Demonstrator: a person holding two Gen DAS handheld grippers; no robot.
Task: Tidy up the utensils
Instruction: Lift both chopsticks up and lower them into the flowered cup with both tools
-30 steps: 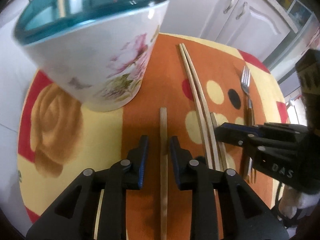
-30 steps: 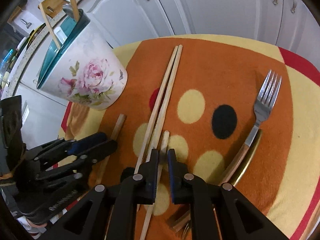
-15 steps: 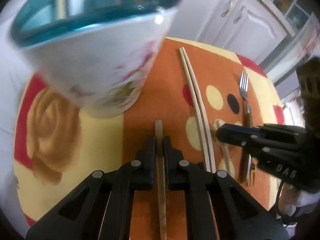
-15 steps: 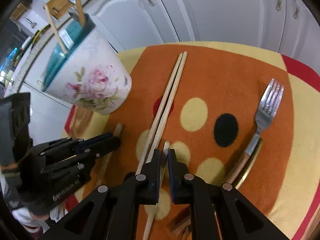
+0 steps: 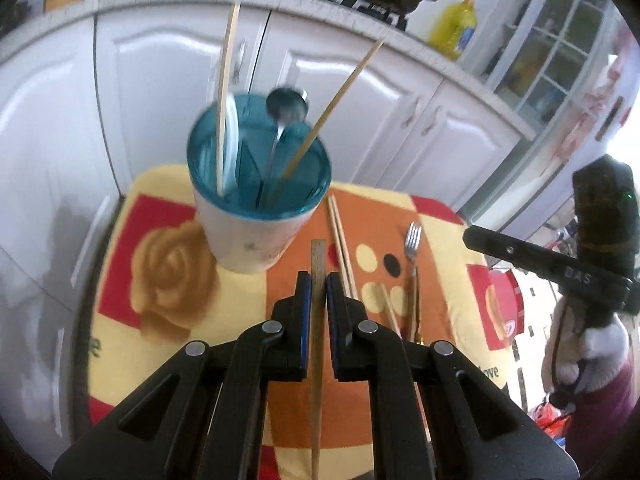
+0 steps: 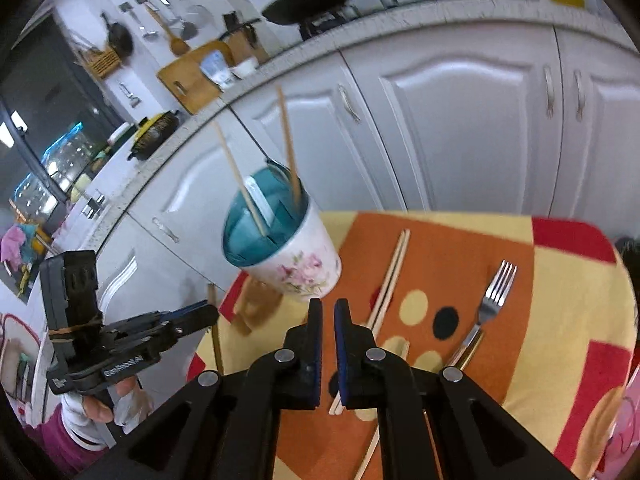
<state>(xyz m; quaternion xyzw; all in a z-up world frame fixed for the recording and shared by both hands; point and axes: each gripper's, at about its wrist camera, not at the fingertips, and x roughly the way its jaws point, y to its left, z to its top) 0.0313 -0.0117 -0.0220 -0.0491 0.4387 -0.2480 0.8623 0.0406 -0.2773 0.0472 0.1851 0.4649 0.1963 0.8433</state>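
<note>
The left tool [image 5: 319,294] is clenched on a slim, square-ended wooden chopstick [image 5: 318,344], lifted clear of the worktop's fuzzy orange-and-yellow cloth [image 5: 168,344]. The right tool [image 6: 328,322] has its jaws drawn together; whether it grips anything I cannot tell. A glossy, floral ceramic cup [image 6: 298,264] (teal inside) holds upright utensils. A chopstick pair [image 6: 390,276] and a steel fork [image 6: 490,302] lie flat beside it.

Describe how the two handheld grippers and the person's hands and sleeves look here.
Both are black plastic, with silver pivot pins and blue pads on the fingers. The left gripper has white lettering on its side and a rubber-banded black box on top. The right gripper also bears white lettering and a black box. White gloves and magenta sleeves are worn.
</note>
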